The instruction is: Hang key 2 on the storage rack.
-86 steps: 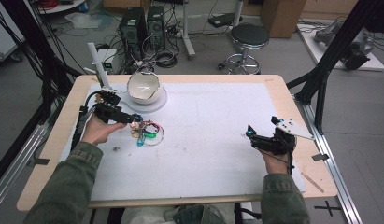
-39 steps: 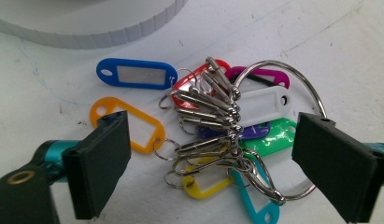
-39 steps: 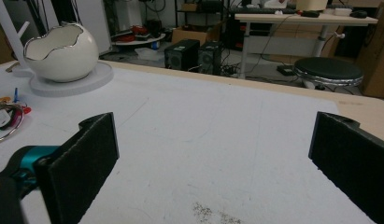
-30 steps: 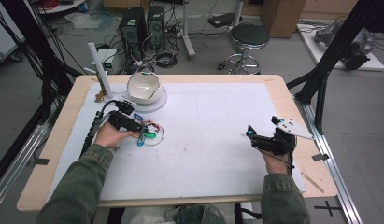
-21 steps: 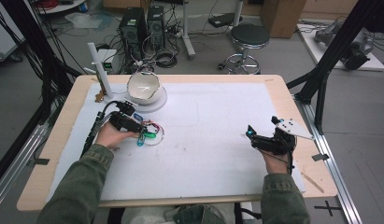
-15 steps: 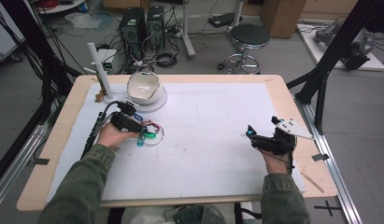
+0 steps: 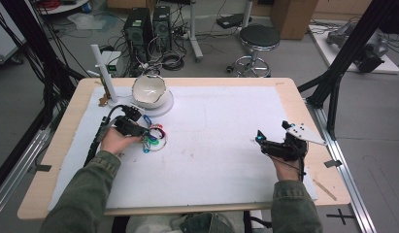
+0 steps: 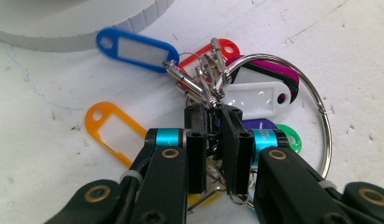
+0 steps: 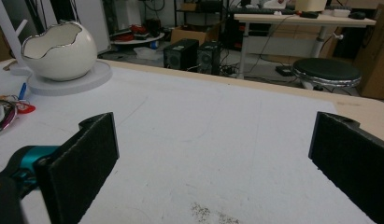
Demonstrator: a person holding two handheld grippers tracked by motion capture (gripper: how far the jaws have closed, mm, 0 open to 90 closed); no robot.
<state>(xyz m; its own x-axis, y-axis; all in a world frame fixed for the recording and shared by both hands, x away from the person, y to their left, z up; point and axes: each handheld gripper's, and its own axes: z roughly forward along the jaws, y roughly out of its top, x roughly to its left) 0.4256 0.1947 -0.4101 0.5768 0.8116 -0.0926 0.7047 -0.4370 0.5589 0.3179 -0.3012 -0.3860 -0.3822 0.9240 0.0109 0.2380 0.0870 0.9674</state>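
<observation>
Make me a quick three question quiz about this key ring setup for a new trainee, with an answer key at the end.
1. True or false: the left gripper has its jaws closed on the bunch of key tags.
2. Which tag lies nearest the white round base in the left gripper view? A) orange tag B) blue tag C) green tag
3. In a few words, how do the jaws of the right gripper stand, and what is between them?

Key
1. True; the jaws have just been closing, and the small metal rings sit between them.
2. B, the blue tag.
3. Wide apart, with nothing between them but the white table cover.
</observation>
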